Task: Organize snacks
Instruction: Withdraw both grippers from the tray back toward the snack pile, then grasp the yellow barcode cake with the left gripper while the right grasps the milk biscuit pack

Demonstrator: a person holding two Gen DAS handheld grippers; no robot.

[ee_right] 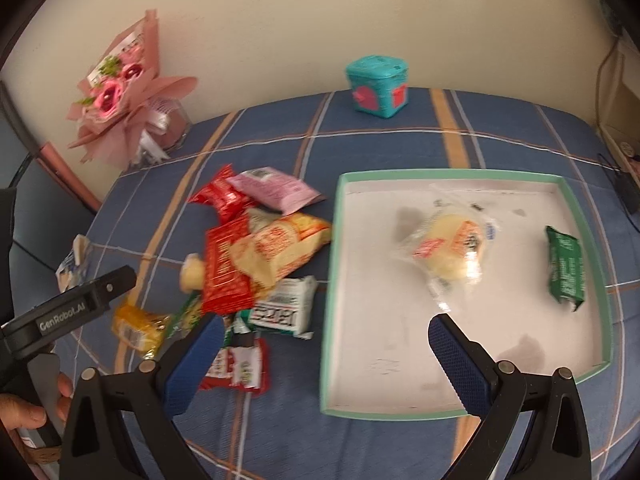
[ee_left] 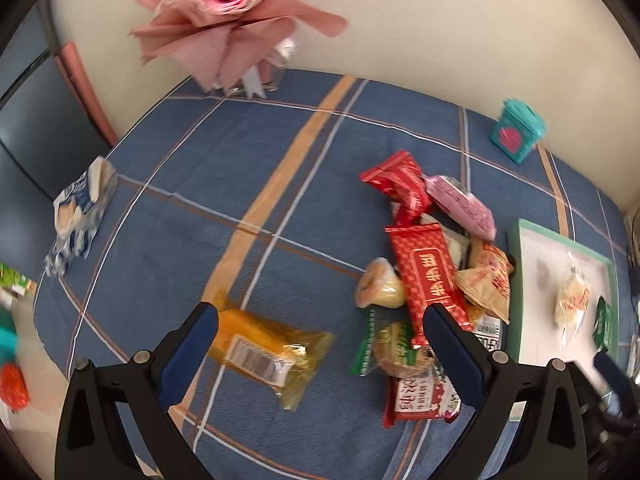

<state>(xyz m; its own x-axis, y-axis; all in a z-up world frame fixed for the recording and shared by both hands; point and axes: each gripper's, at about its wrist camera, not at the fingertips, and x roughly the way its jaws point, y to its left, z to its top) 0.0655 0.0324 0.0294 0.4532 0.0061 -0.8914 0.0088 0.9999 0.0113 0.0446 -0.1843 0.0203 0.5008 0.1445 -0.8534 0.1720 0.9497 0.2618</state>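
Note:
A pile of wrapped snacks lies on the blue plaid cloth, topped by a long red bar [ee_left: 430, 272] [ee_right: 224, 268]. A yellow cake packet [ee_left: 268, 346] [ee_right: 138, 326] lies apart at the pile's left. My left gripper [ee_left: 320, 334] is open and empty, low over the cloth, its fingers either side of the yellow packet and a green-wrapped snack [ee_left: 394, 350]. A shallow green-rimmed tray [ee_right: 452, 178] [ee_left: 516, 292] holds a clear-wrapped bun [ee_right: 454, 248] and a green packet [ee_right: 566, 268]. My right gripper [ee_right: 326, 340] is open and empty over the tray's near-left edge.
A pink bouquet [ee_left: 236, 12] [ee_right: 124, 92] stands at the back left by the wall. A teal box [ee_left: 518, 130] [ee_right: 378, 86] sits at the back. A blue-and-white packet [ee_left: 78, 216] lies near the table's left edge. The left gripper's body [ee_right: 76, 314] shows in the right wrist view.

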